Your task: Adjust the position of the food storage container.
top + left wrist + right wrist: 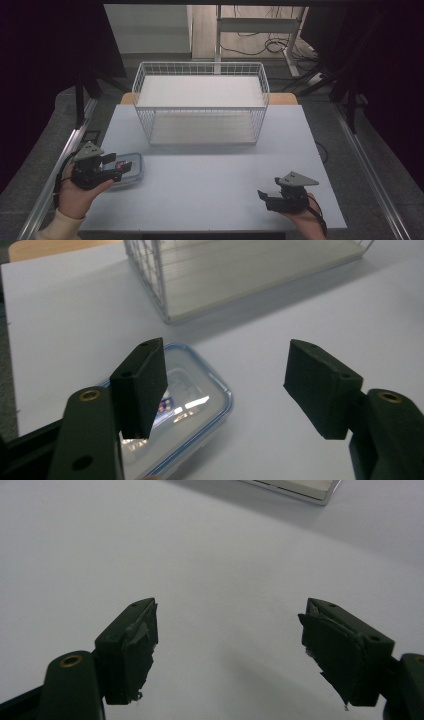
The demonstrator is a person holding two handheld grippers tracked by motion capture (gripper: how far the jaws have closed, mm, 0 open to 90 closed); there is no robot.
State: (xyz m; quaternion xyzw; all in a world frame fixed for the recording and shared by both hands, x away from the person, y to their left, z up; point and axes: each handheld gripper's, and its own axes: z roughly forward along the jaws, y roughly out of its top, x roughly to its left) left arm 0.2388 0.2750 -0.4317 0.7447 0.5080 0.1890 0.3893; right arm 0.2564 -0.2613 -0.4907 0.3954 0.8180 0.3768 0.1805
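Observation:
A clear, flat plastic box with a blue-edged lid (131, 170) lies on the white table near its left edge. My left gripper (119, 167) hovers just above and left of the box with its jaws wide apart. In the left gripper view the box (192, 400) sits under the left jaw, and nothing lies between the pads of the gripper (225, 385). Low over bare table at the front right, my right gripper (264, 196) is open and holds nothing. In its own view the right gripper (227, 645) has torn tape on its pads.
A white wire basket (200, 64) with a pale floor stands at the back middle of the table (215, 185). Its near corner (150, 280) is close ahead in the left gripper view. Metal rails run along both sides of the table, and a desk frame and cables lie beyond.

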